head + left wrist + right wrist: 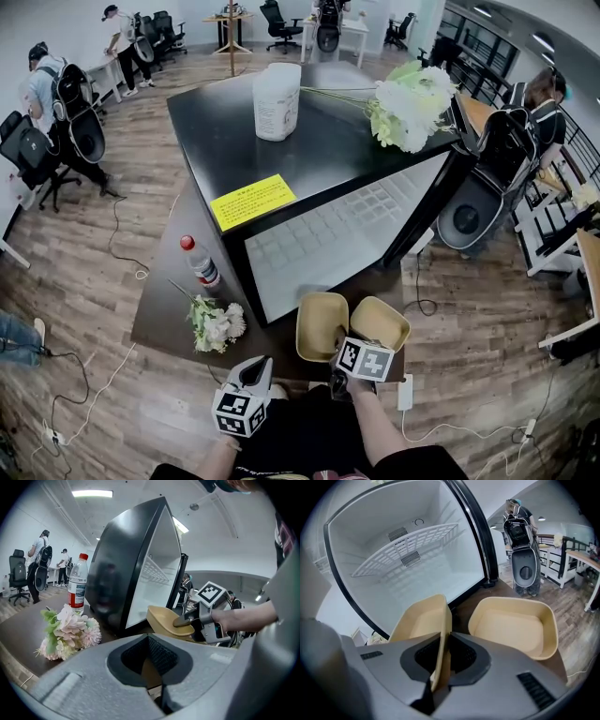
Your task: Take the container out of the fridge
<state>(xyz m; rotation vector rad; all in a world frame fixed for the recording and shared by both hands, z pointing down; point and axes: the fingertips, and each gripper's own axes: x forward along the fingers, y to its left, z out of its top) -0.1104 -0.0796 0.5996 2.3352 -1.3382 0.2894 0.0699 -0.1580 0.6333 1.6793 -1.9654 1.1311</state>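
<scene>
Container, the beige one of the task, sits outside the fridge in the head view. It is just in front of the fridge's open white mouth, over the near edge of the table, with a second beige container close beside it. The right tongs reach into it from the person's side. The left tongs hang back nearer the body, well clear of both.

In the left gripper view those tongs are clenched on nothing. Ahead, the held container looks tilted with its open side turned up, and whether its base touches the table I cannot tell.

In the right gripper view the jaws grasp the container's thin side wall edge-on. The fridge behind holds only a bare wire shelf.

The step in hand seems to be setting it down. A one-wall pinch lets a shallow dish swing, so it is best lowered slowly and levelled until the whole base is flat. It should stay off the neighbour's rim, and the jaws should part only once the table carries it. The left tongs need do nothing.
</scene>
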